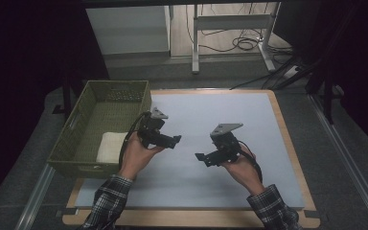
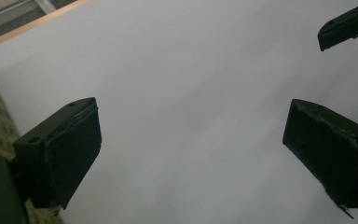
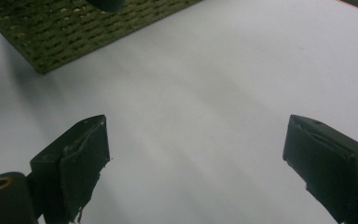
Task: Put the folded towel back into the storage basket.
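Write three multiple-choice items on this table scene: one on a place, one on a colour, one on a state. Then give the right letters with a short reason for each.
1. Where does the white folded cloth lie?
A. inside the basket
B. on the grey mat
C. between the jaws of a gripper

2. What colour is the basket?
A. red
B. olive green
C. white

3. How do the jaws of the left gripper and the right gripper stand?
A. both shut on the cloth
B. one shut, one open
C. both open with nothing between them

Key: 1 A, the cloth sits within the basket's walls; 2 B, its weave is olive green; 3 C, both gripper views show bare mat between wide jaws.
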